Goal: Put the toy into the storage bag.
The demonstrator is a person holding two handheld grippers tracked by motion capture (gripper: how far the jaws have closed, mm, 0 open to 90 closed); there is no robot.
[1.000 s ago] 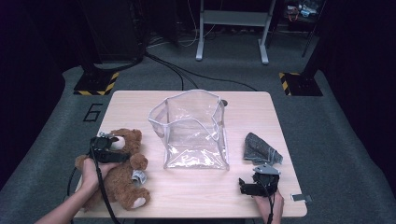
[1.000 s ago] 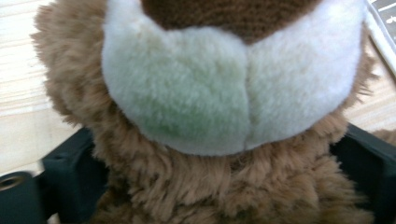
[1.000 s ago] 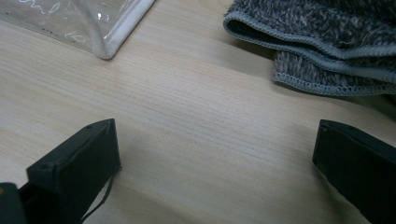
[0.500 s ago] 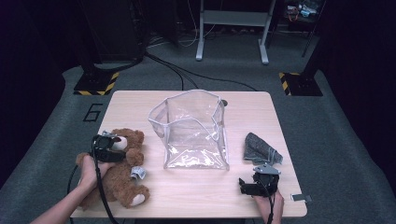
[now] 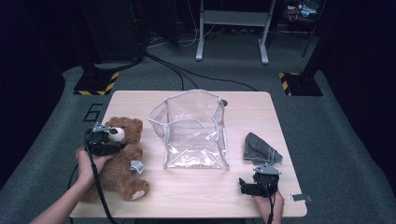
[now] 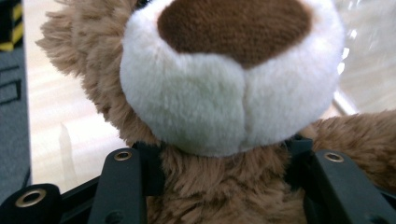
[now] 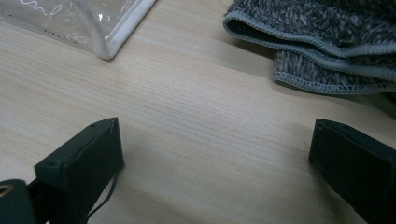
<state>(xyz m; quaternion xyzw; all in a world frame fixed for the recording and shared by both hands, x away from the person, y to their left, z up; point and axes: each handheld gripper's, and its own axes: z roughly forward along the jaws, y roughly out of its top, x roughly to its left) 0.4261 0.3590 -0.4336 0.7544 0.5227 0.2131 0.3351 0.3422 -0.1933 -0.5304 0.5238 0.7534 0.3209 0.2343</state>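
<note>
A brown teddy bear (image 5: 122, 161) lies on its back at the left end of the wooden table (image 5: 201, 198), its long axis running from the head at the far side down to the feet near the person's edge, leaning slightly rightward toward the feet. Its white muzzle with the dark brown nose points up and toward the left gripper (image 5: 103, 142), which sits across the bear's neck and chest. In the left gripper view the two black jaws stand on either side of the bear's neck just under the muzzle (image 6: 231, 88), pressed into the fur, so the gripper is clamped around the bear there. A small paper tag (image 5: 136, 166) sticks out of the bear's right side. Just to the right of the bear, near the middle of the table, stands a clear plastic bag (image 5: 191, 133) with white edging, its mouth open upward; it lies between the bear and the right half of the table. Farther right a folded grey cloth (image 5: 260, 148) rests on the wood. The right gripper (image 5: 256, 183) rests low at the near right edge, its jaws spread wide apart over bare wood, holding nothing, with the cloth (image 7: 322, 39) just beyond them and a corner of the bag (image 7: 105, 28) off to one side.
</note>
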